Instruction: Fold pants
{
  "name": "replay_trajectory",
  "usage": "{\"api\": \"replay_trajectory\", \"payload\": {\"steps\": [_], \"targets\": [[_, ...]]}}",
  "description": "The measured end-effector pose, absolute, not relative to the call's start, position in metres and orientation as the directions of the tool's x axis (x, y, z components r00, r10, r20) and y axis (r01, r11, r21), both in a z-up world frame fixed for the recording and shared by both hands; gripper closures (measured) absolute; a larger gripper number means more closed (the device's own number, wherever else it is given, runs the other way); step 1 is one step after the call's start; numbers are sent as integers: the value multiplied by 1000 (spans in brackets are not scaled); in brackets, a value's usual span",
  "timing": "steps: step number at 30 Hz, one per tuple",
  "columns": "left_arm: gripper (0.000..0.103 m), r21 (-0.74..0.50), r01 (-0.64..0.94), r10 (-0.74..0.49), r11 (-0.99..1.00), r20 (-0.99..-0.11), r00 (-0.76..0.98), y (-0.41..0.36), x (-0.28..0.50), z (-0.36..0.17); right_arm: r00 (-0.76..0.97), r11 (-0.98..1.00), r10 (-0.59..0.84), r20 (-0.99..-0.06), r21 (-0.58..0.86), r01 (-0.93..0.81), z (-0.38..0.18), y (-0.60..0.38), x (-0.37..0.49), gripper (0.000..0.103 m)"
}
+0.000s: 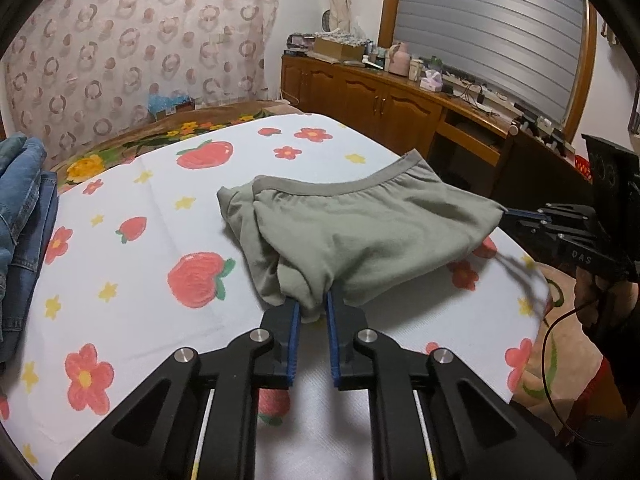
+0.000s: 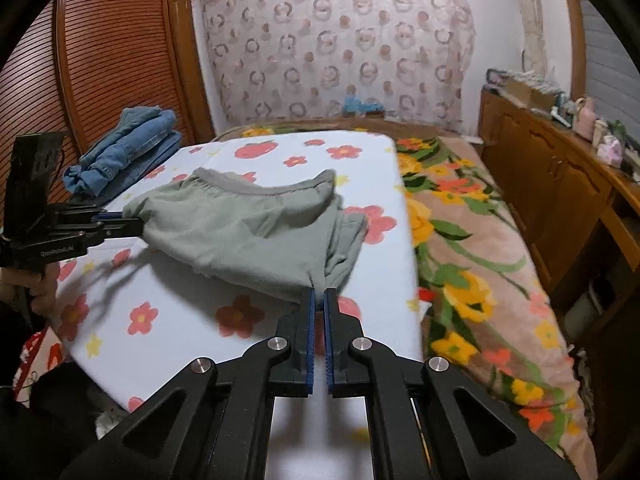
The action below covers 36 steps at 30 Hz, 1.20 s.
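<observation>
While the left wrist view looks along its own blue-padded fingers, the left claw (image 1: 313,305) is clenched on a bunched fold of the grey-green shorts (image 1: 360,232), whose ribbed waistband (image 1: 320,189) curves along the far edge. The right claw (image 1: 508,212) comes in from the right and pinches the garment's other end, so the cloth hangs slack between the two, partly lifted and partly resting on the fruit-and-flower printed sheet (image 1: 120,272). Judging by the sag and soft creases, the fabric is light, limp knit (no stiffness to hold a fold by itself), best taken at corners or along the waistband. A folded stack of jeans (image 1: 22,208) lies at the left edge, and a wooden cabinet (image 1: 380,104) cluttered with small items stands beyond under a slatted blind (image 1: 492,24).

From the right wrist view, the right claw (image 2: 318,298) is closed on a thin pinch of the shorts (image 2: 248,236) at their near corner, while the left claw (image 2: 120,222) grips the far left end. The printed sheet (image 2: 180,320) covers only part of the bed; a floral blanket (image 2: 472,248) shows to the right. The jeans (image 2: 128,148) sit at the far left by a louvred wooden door (image 2: 100,52), with a patterned curtain (image 2: 340,52) behind.
</observation>
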<state>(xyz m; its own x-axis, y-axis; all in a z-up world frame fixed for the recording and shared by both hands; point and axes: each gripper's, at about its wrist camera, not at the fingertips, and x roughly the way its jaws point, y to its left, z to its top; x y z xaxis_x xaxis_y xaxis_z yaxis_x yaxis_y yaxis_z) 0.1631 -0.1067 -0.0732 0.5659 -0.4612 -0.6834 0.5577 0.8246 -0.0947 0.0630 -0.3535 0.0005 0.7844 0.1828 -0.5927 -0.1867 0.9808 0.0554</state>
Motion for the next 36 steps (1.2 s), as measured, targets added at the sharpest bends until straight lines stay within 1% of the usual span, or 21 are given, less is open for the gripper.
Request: {"api": "replay_trajectory", "payload": {"steps": [5, 7, 13, 22, 24, 26, 27, 28, 30, 32, 33, 34, 36], "targets": [[92, -85, 559, -455, 825, -687, 567, -104, 163, -76, 780, 987, 152, -606, 47, -156, -4, -353, 60, 101], [92, -86, 561, -455, 824, -691, 562, -102, 163, -78, 763, 985, 162, -626, 54, -164, -8, -352, 63, 101], [92, -84, 561, -450, 824, -698, 557, -104, 156, -75, 738, 979, 193, -646, 80, -186, -6, -349, 63, 101], [91, -51, 548, -428, 835, -685, 590, -105, 146, -60, 751, 976, 213, -625, 96, -197, 8, -355, 54, 101], [86, -48, 535, -421, 843, -677, 603, -102, 145, -54, 761, 977, 210, -614, 95, -193, 11, -356, 49, 100], [74, -51, 534, -427, 844, -666, 612, -100, 144, -49, 770, 977, 207, -603, 91, -191, 13, -355, 45, 100], [72, -47, 533, -425, 845, -663, 616, -100, 145, -47, 774, 978, 206, -598, 90, -190, 14, -355, 44, 100], [67, -44, 533, -425, 845, -661, 619, -99, 145, -45, 778, 977, 208, -593, 91, -191, 15, -355, 43, 100], [50, -46, 530, -426, 847, -654, 625, -99, 147, -42, 785, 977, 210, -583, 92, -193, 17, -354, 42, 100], [29, -47, 521, -425, 852, -643, 637, -97, 148, -40, 791, 976, 214, -574, 93, -196, 18, -352, 41, 98], [23, -46, 516, -422, 855, -640, 642, -97, 149, -40, 793, 976, 213, -571, 94, -195, 18, -351, 41, 98], [20, -45, 510, -417, 859, -639, 646, -97, 151, -40, 795, 977, 210, -569, 94, -191, 19, -349, 41, 97], [20, -40, 495, -401, 868, -645, 650, -98, 154, -42, 800, 976, 216, -560, 98, -195, 19, -346, 43, 95]]}}
